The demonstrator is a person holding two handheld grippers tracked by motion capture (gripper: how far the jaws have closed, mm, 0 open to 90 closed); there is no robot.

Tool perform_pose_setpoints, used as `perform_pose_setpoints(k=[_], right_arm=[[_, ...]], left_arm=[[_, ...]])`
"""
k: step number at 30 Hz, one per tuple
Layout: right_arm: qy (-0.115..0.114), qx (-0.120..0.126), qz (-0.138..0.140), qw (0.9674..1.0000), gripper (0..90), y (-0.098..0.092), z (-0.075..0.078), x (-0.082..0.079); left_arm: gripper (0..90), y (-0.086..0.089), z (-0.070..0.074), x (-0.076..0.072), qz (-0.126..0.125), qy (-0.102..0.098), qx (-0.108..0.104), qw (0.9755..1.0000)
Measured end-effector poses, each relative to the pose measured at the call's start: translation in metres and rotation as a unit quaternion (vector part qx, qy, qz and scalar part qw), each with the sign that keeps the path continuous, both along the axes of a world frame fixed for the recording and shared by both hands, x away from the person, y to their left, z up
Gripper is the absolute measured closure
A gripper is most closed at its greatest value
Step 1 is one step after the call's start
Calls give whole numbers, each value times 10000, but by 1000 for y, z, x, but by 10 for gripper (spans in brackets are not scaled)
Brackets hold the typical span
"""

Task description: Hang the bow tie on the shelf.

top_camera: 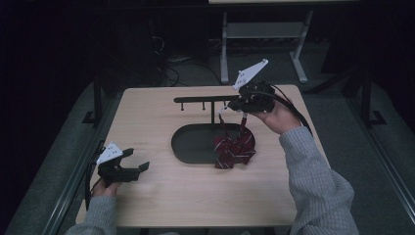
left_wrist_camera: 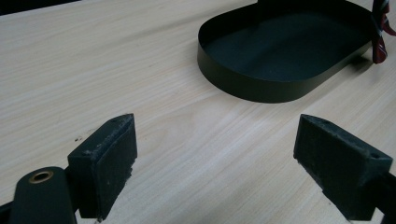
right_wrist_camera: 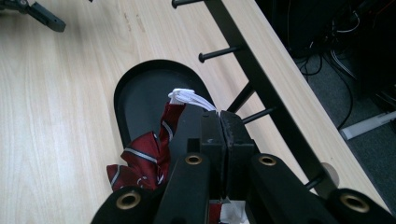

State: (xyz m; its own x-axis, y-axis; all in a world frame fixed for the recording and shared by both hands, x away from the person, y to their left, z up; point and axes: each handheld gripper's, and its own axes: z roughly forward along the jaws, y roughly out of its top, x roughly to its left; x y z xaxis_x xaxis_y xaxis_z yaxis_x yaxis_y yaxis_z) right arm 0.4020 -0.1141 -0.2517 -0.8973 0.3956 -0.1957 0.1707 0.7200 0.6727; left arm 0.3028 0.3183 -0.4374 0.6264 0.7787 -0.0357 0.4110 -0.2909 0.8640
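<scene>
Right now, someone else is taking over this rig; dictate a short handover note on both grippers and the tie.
Left hand-held gripper: open, idle, low over the light wooden table, near its left edge.
Right hand-held gripper: shut on the dark red striped tie, lifted beside the black peg rack.
The tie's lower part rests bunched on the black oval tray's right rim.
Done: tie picked up. Left, probably: hang it on a rack peg.

1 table (top_camera: 161, 196), 1 black tray (top_camera: 188, 142), 1 peg rack (top_camera: 200, 99), 1 red tie (top_camera: 235, 149), 2 grippers.

Wooden table (top_camera: 161, 196) bears black tray (top_camera: 183, 147), seemingly a rack (top_camera: 205, 100).
</scene>
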Motion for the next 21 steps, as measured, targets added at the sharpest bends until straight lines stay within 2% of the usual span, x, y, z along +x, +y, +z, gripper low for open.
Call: perform_pose_setpoints(k=[4, 13, 18, 21], right_arm=[[65, 97, -1, 9999, 885, -1, 0, 5], [154, 91, -60, 9998, 884, 2, 7, 19], [140, -10, -217, 9997, 884, 6, 8, 25], [224, -84, -282, 9993, 884, 8, 3, 31]], left_arm=[[130, 0, 0, 0, -2, 7, 5, 10000], [130, 0, 0, 0, 4, 6, 16, 10000], [130, 0, 0, 0, -4, 17, -9, 10000], [130, -1, 0, 0, -17, 19, 5, 10000]])
